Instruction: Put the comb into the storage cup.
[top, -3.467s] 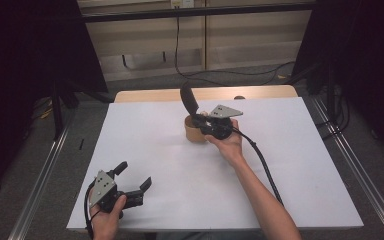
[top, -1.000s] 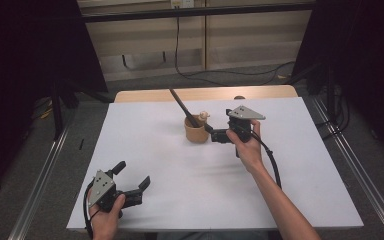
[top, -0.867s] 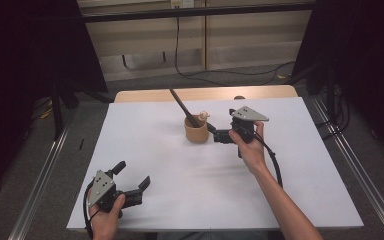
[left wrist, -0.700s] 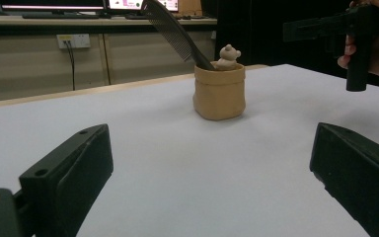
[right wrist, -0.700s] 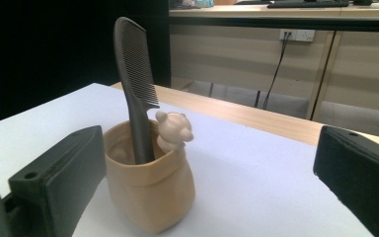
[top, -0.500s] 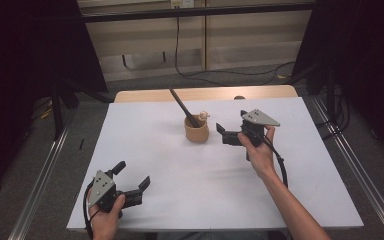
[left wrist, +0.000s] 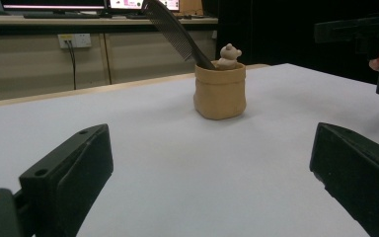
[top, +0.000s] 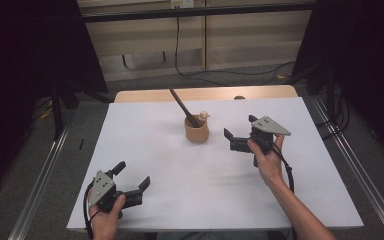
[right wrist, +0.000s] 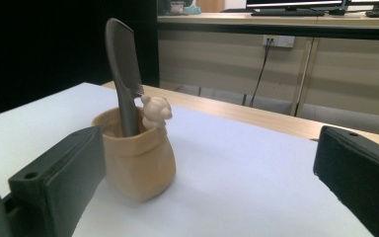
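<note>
A small tan pot [top: 196, 132] [left wrist: 219, 92] [right wrist: 139, 160] with a little bear figure [right wrist: 156, 111] on its rim stands at the middle back of the white table [top: 180, 170]. A dark comb [top: 182, 107] [left wrist: 175, 30] [right wrist: 123, 74] leans in it, handle down. My right gripper [top: 239, 132] is open and empty, a short way right of the pot, jaws pointing at it. My left gripper [top: 132, 176] rests open and empty near the front left edge.
A wooden tabletop edge [top: 205, 94] shows behind the white sheet. Metal rails [top: 350, 165] run along both sides of the table. Cables lie on the floor beyond. The right gripper [left wrist: 370, 34] appears far right in the left gripper view.
My right gripper let go of the comb, leaving it standing in the pot, and has drawn back to the right and toward me. The left gripper has not moved.
</note>
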Motion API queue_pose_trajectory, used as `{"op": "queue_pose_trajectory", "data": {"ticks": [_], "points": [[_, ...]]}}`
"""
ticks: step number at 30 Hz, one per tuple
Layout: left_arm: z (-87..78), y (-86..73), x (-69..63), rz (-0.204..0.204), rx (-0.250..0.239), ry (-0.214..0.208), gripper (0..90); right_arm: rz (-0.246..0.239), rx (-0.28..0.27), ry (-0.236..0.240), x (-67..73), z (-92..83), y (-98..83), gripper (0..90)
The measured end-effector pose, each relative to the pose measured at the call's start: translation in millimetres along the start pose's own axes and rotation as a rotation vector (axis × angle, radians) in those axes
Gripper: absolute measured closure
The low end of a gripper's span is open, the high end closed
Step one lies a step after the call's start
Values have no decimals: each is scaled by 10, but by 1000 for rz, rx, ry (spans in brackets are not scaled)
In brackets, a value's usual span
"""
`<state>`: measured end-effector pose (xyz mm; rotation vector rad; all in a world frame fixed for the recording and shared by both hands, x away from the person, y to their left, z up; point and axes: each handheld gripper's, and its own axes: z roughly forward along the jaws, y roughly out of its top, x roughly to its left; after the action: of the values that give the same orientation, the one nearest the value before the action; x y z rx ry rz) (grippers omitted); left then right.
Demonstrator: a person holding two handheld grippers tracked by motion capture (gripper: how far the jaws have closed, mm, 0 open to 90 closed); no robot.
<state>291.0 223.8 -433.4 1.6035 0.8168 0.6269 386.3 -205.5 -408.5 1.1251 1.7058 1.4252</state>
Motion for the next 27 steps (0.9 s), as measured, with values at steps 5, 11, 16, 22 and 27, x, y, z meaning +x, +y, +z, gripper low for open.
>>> {"op": "queue_pose_trajectory", "data": {"ticks": [5, 11, 16, 22, 27], "points": [[-2, 4, 1, 4, 0, 7, 29, -10, -1, -10, 10, -100, -47, 0], [-16, 0, 8, 2, -3, 15, 29, -16, -18, -19, 8, -219, -76, 0], [-10, 1, 6, -2, -4, 16, 29, -28, -29, -38, -22, -390, -137, 0], [-9, 2, -3, -3, -4, 17, 29, -21, -35, -45, -56, -521, -148, 0], [-8, 1, -1, -6, -3, 26, 31, -38, -39, -66, -71, -650, -175, 0]]}}
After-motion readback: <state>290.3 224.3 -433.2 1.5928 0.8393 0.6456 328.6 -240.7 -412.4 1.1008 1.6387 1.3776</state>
